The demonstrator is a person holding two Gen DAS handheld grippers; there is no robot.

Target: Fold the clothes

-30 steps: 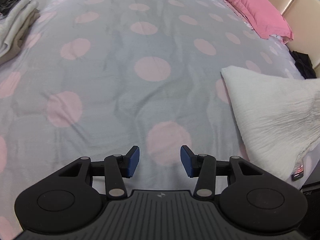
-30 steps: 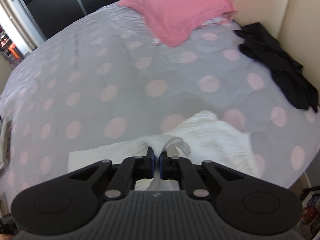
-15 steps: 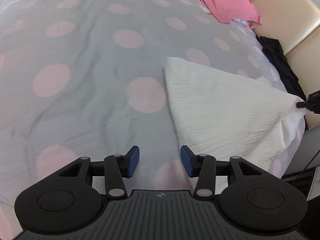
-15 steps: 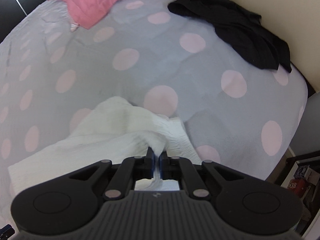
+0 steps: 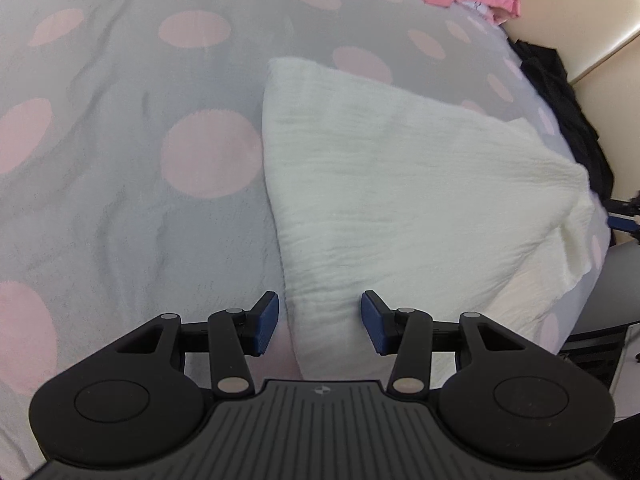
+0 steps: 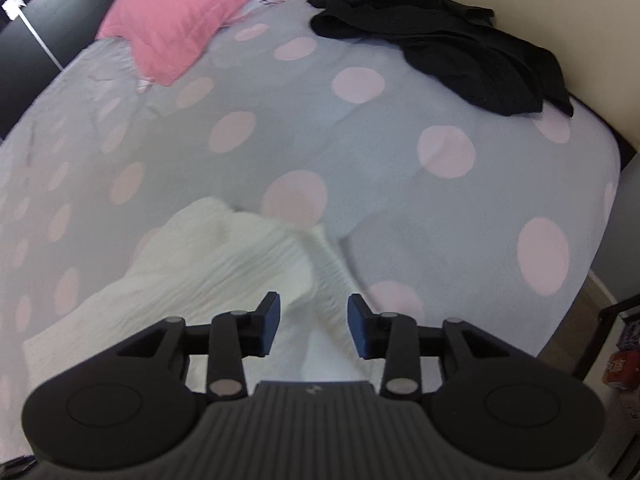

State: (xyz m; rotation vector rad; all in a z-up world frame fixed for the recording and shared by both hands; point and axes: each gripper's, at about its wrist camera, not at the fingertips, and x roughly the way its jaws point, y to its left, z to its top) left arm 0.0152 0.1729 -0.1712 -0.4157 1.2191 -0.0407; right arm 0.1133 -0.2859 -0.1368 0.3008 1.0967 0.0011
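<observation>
Left gripper (image 5: 319, 323), jaws wide apart and empty, above the near edge of the white garment (image 5: 400, 184). Right gripper (image 6: 314, 327), likewise spread and empty, over the garment's bunched end. Garment lying on the dotted bedspread (image 6: 360, 152); beyond, a black garment (image 6: 460, 52) and pink pillow (image 6: 180, 20).

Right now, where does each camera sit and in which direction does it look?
Left wrist: on the left claw, looking along the bed at the white cloth; own open fingers show.
Right wrist: on the right claw, looking over the white cloth toward the pink pillow and black clothes; own open fingers show.
Shared: the cloth, bed, pillow and black clothes.
</observation>
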